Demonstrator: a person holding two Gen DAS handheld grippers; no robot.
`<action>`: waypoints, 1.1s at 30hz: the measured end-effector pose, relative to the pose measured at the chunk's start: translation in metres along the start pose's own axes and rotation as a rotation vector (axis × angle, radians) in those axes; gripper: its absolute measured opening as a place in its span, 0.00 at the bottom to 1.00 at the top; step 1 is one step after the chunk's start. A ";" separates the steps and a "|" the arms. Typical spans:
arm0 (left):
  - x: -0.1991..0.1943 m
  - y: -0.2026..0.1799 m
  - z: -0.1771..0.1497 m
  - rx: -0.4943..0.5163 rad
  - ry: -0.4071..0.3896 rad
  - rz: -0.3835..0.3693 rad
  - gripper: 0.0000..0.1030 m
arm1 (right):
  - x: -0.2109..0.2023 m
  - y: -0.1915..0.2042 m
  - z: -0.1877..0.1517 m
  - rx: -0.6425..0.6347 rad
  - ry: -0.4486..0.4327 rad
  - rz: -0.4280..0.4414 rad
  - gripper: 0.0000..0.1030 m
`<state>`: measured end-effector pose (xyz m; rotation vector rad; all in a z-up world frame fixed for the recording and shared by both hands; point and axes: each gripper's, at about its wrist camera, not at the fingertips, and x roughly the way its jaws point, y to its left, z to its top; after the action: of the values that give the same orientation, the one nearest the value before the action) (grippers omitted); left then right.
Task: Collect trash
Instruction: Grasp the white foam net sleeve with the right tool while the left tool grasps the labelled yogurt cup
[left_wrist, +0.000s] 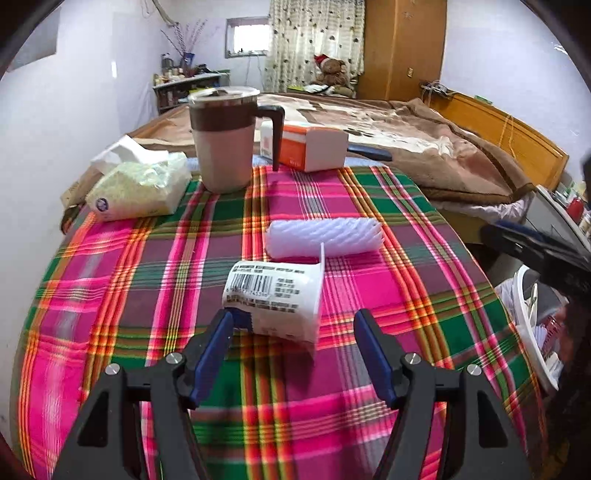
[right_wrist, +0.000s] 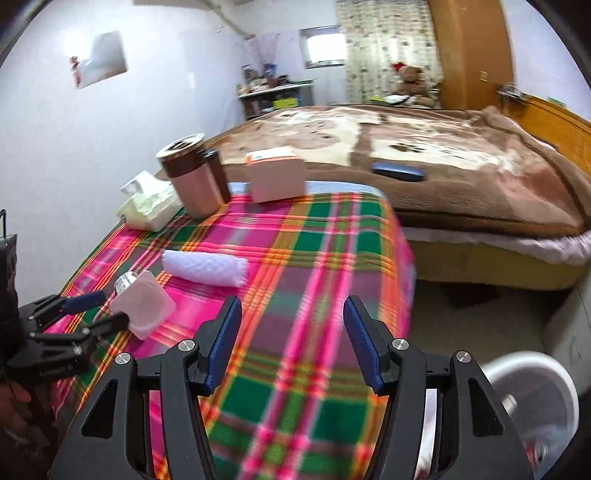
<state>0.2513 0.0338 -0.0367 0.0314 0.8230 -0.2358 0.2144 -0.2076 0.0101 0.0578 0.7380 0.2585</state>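
An empty white plastic cup (left_wrist: 277, 299) with a barcode label lies on its side on the plaid tablecloth (left_wrist: 388, 295). My left gripper (left_wrist: 293, 332) is open, its fingers either side of the cup's near end; it also shows in the right wrist view (right_wrist: 99, 310) beside the cup (right_wrist: 142, 304). A white foam net sleeve (left_wrist: 323, 236) lies just behind the cup, also in the right wrist view (right_wrist: 205, 267). My right gripper (right_wrist: 291, 325) is open and empty above the table's right part. A white trash bin (right_wrist: 532, 402) stands on the floor at the right.
A lidded mug (left_wrist: 223, 140), a tissue pack (left_wrist: 142, 188) and an orange-white box (left_wrist: 310, 146) stand at the table's far edge. A bed with a brown blanket (right_wrist: 424, 155) lies behind. The bin (left_wrist: 532, 325) sits by the table's right edge.
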 end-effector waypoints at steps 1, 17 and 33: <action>0.004 0.004 0.000 0.002 0.015 -0.007 0.68 | 0.007 0.004 0.004 -0.025 0.008 0.007 0.57; 0.004 0.083 0.002 -0.060 0.021 0.107 0.68 | 0.070 0.057 0.032 -0.229 0.085 0.134 0.57; 0.009 0.091 0.028 -0.250 -0.040 -0.130 0.74 | 0.105 0.072 0.041 -0.316 0.147 0.157 0.57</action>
<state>0.2972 0.1171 -0.0304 -0.2611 0.8107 -0.2539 0.3010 -0.1097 -0.0186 -0.2058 0.8324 0.5308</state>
